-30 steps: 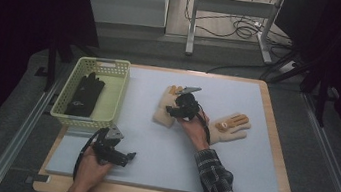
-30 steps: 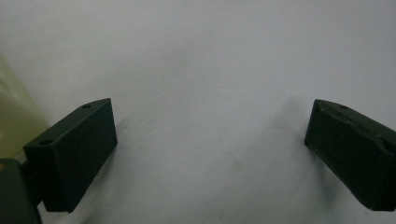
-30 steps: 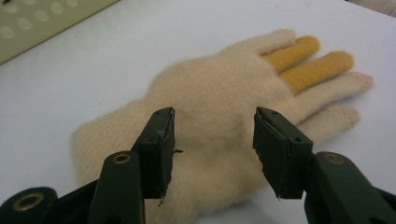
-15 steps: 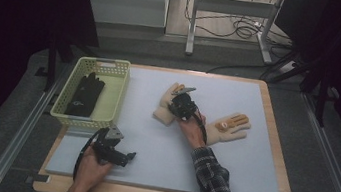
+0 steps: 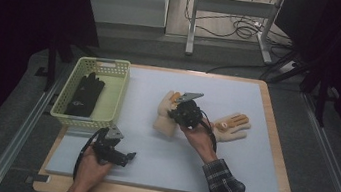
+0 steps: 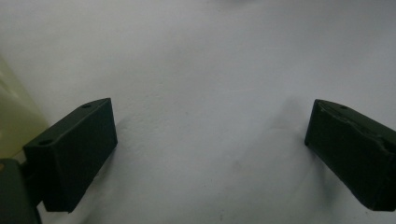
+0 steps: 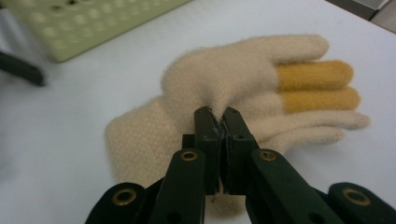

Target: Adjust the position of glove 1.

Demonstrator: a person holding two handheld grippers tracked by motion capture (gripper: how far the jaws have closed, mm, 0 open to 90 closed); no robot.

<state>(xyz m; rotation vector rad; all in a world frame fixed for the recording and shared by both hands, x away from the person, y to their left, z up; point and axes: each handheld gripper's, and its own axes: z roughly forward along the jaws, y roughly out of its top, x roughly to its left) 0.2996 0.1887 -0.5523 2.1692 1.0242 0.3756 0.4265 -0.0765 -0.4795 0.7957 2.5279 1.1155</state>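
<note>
Two knit gloves lie right of the yellow basket point(image 5: 113, 99); the right gripper point(image 7: 219, 122) is clenched on a pinch of fabric at the palm of the nearer cream glove point(image 7: 219, 93). Lifting should go straight up so the thin fold does not slip, then carry left to the basket, where a black glove point(image 5: 85, 95) already rests. Jaws of the left gripper point(image 6: 210, 140) stand released over bare mat just in front of the basket.

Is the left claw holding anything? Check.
No, the left claw stands wide open with bare white table surface between its jaws.
</note>
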